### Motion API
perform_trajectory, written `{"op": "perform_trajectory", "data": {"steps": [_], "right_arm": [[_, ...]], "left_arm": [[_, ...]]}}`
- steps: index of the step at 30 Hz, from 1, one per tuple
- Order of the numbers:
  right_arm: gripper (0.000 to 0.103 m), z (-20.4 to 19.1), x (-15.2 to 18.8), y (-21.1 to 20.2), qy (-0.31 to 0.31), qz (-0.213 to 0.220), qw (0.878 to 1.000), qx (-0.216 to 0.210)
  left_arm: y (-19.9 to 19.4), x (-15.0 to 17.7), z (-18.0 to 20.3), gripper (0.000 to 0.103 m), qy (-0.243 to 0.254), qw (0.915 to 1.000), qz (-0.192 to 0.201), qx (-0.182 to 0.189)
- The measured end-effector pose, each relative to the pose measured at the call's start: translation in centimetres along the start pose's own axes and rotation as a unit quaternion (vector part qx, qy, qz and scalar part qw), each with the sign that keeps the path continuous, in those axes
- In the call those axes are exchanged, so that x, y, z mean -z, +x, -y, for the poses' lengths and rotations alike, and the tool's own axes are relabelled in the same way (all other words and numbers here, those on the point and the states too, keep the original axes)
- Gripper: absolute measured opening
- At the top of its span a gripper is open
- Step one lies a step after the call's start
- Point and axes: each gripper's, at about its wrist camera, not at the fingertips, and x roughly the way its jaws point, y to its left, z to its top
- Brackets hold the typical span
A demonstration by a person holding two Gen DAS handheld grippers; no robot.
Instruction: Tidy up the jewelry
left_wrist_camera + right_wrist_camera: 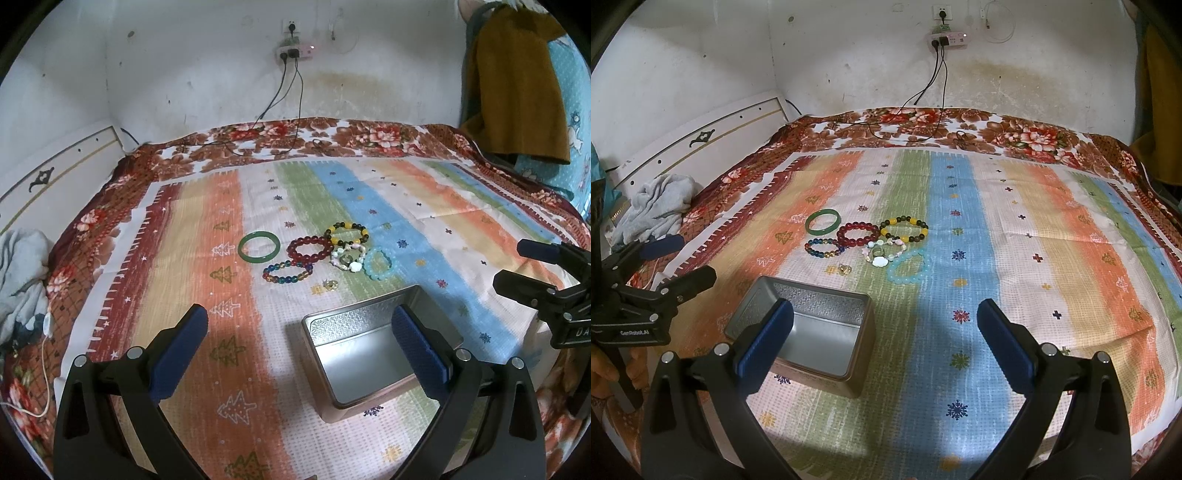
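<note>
Both tongs, left [299, 349] and right [884, 341], gape empty above the bed. The tin [820, 332] sits nearest; beyond, the bracelets [866, 240] overlap, seemingly, so lifting one risks snagging and dragging its neighbours.

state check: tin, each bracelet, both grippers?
Metal tin: lidless, upright, empty.
Green bangle: flat on cloth, apart from the rest.
Red bead bracelet: on cloth, outside tin.
Light blue bracelet: on cloth, outside tin.
Left gripper: open, holding nothing.
Right gripper: open, holding nothing.
</note>
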Motion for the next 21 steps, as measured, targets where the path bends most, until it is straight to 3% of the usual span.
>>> {"op": "perform_trajectory", "data": {"steps": [21], "right_arm": [[0.098,0.04,0.05,0.34,0.001,-0.003,1.0,-0.001]], "left_arm": [[0.14,0.22,-0.41,0.098,0.001,1.0,-0.004,-0.002]]}}
